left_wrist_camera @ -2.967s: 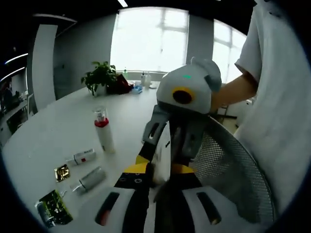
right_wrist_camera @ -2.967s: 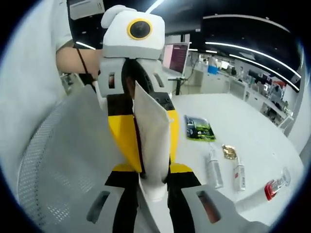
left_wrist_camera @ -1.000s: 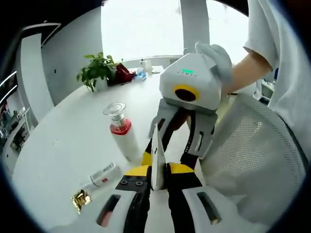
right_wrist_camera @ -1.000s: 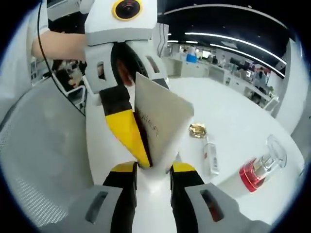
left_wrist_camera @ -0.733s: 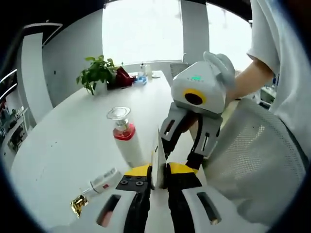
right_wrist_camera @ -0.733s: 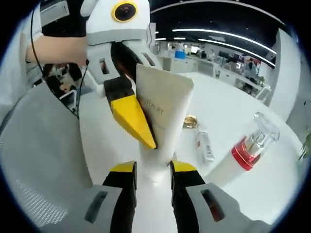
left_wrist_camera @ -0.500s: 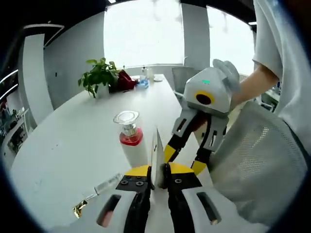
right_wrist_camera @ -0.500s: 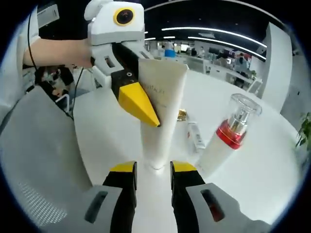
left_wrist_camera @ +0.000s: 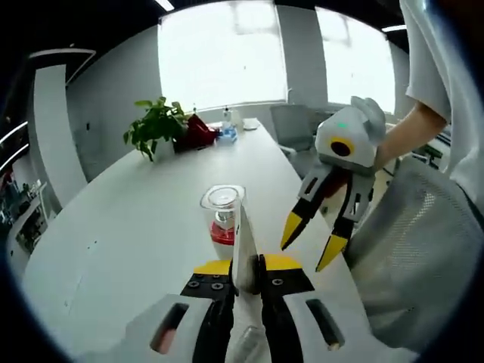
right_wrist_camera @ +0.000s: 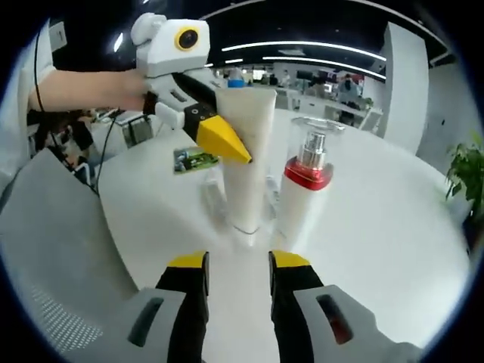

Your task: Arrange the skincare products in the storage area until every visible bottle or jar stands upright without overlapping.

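Note:
A white squeeze tube (right_wrist_camera: 249, 155) stands cap down on the white table (right_wrist_camera: 393, 249), touching or nearly touching a white pump bottle (right_wrist_camera: 306, 189) with a red collar and clear cap. My left gripper (right_wrist_camera: 238, 147) reaches in from the upper left and is shut on the tube's flat upper end. In the left gripper view that end (left_wrist_camera: 243, 242) shows edge-on between the left gripper (left_wrist_camera: 247, 266) jaws, with the pump bottle (left_wrist_camera: 221, 219) just behind. My right gripper (right_wrist_camera: 238, 261) is open and holds nothing, a short way back from the tube's cap. It also shows as the right gripper (left_wrist_camera: 310, 242), open.
A green sachet (right_wrist_camera: 195, 160) lies flat on the table behind the tube. A grey mesh chair back (right_wrist_camera: 53, 249) stands close at the table's edge, also seen as the chair (left_wrist_camera: 423, 257). A potted plant (left_wrist_camera: 155, 125) and small items sit at the far end.
The right gripper has let go of the tube's cap end and drawn back. The left gripper has carried the tube over beside the pump bottle, where it now stands cap down.

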